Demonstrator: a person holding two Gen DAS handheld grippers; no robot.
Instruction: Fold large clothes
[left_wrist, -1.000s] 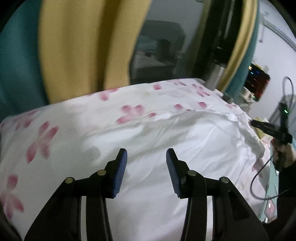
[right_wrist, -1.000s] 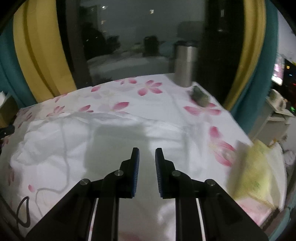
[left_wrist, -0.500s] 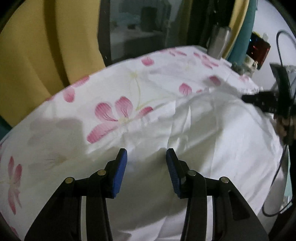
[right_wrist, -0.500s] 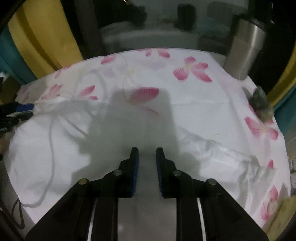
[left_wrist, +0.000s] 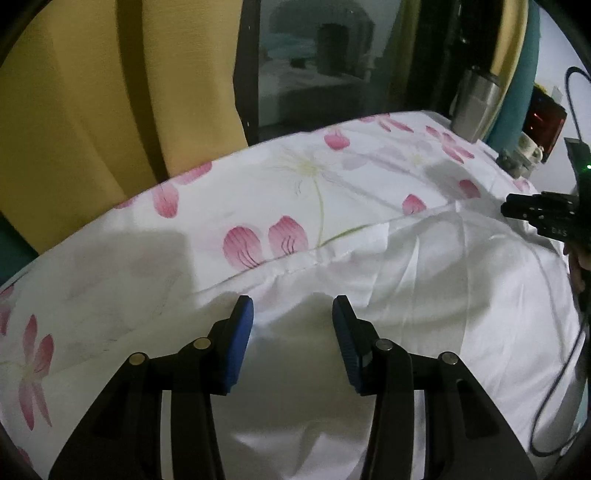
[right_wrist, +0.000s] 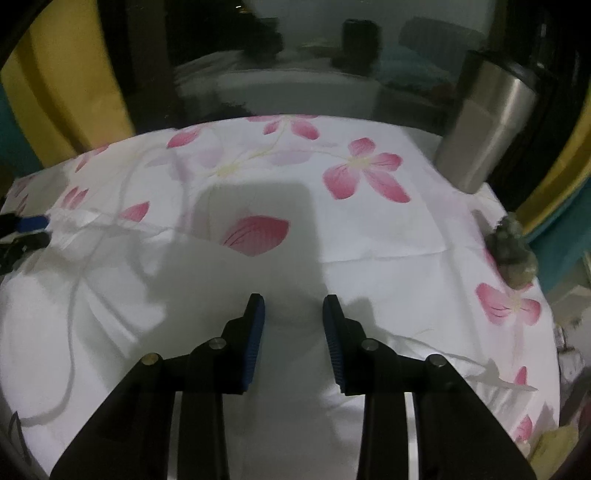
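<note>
Two grippers hang over a white garment (left_wrist: 424, 295) spread on a bed sheet (left_wrist: 258, 192) printed with pink flowers.

Left wrist view: the left gripper (left_wrist: 292, 315) stands with its blue pads spread and nothing between them, above the garment's far hem, which runs across the middle of the sheet. The right gripper (left_wrist: 532, 214) shows at the sheet's right edge. A steel tumbler (left_wrist: 476, 105) stands at the sheet's far right corner, in front of a dark window (left_wrist: 321, 66) flanked by a yellow curtain (left_wrist: 110, 92).

Right wrist view: the right gripper (right_wrist: 293, 314) has just been opening; its pads stand apart, empty, over the garment (right_wrist: 184, 314). The tumbler (right_wrist: 487, 122) sits at the far right corner, and a small greyish lump (right_wrist: 513, 254), perhaps a figurine, lies at the right edge. The left gripper (right_wrist: 26, 232) reaches in at the sheet's left edge.
</note>
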